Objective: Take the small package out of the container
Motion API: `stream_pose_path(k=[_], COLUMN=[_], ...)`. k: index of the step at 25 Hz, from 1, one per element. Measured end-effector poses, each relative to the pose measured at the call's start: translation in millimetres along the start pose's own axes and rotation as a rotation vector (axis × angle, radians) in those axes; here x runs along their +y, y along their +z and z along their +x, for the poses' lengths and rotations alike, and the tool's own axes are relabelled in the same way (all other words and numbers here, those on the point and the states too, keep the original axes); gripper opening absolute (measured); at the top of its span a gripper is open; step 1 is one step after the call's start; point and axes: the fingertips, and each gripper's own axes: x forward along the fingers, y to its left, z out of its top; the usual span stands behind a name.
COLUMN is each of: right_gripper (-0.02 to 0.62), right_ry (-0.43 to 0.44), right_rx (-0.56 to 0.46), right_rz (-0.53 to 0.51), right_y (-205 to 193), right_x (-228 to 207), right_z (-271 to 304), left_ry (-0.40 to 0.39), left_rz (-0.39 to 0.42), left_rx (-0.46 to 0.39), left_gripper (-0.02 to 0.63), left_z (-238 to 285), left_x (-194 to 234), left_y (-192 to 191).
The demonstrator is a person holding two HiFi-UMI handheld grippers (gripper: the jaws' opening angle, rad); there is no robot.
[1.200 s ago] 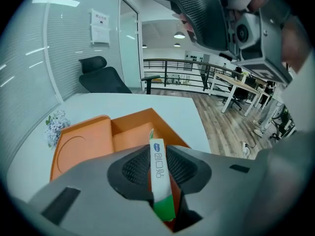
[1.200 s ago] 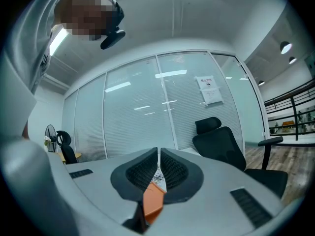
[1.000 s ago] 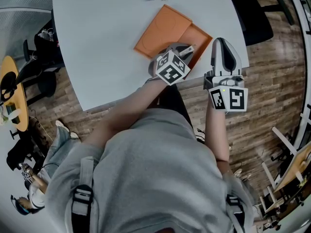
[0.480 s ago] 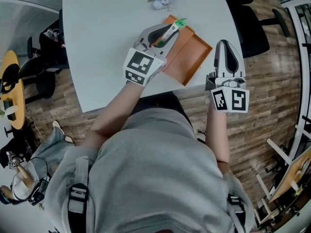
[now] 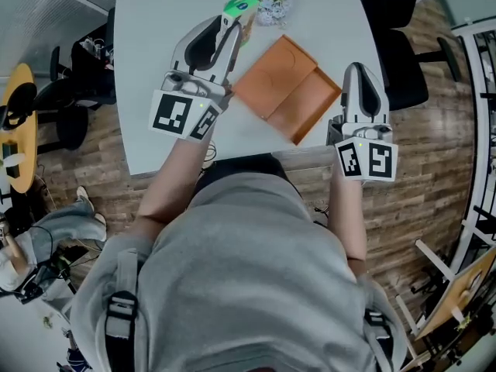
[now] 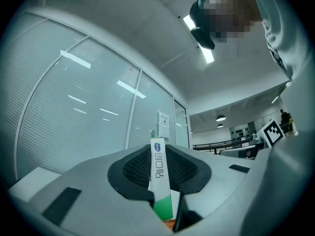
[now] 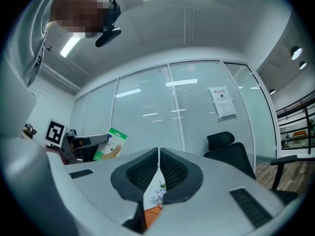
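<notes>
My left gripper (image 5: pixel 230 23) is shut on the small green and white package (image 5: pixel 241 5), raised above the white table (image 5: pixel 155 68) and left of the orange container (image 5: pixel 285 88). In the left gripper view the package (image 6: pixel 159 170) stands edge-on between the pads, pointing up toward the ceiling. The container lies open, its lid flat beside the tray, with nothing visible in it. My right gripper (image 5: pixel 363 74) hangs at the table's right edge beside the container, jaws shut with nothing between them (image 7: pixel 159 155). From the right gripper view the package (image 7: pixel 109 144) shows at the left.
A small bunch of pale flowers (image 5: pixel 271 2) lies on the table just beyond the container. A black office chair (image 5: pixel 397 49) stands to the right of the table. Glass partitions (image 7: pixel 187 112) close the room behind. Wooden floor surrounds the table.
My left gripper has lifted from the orange container and swung up and left with the package in its jaws. The right gripper has stayed put.
</notes>
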Motion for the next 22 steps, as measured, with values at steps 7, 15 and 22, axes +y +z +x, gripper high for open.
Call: stream_pose_path(k=[7, 15, 22], right_gripper=[0.049, 0.049, 0.049], right_ry=[-0.014, -0.033, -0.04], right_rx=[-0.01, -0.015, -0.024], right_rz=[-0.005, -0.008, -0.028], right_y=[8, 12, 21], right_x=[5, 10, 16], right_z=[6, 10, 7], left_ry=[0.027, 0.031, 0.034], left_rz=[-0.014, -0.032, -0.034], left_rx=[-0.026, -0.038, -0.05], left_gripper=[0.103, 0.103, 0.103], left_z=[-11, -17, -22], left_x=[13, 20, 20], left_y=[11, 12, 20])
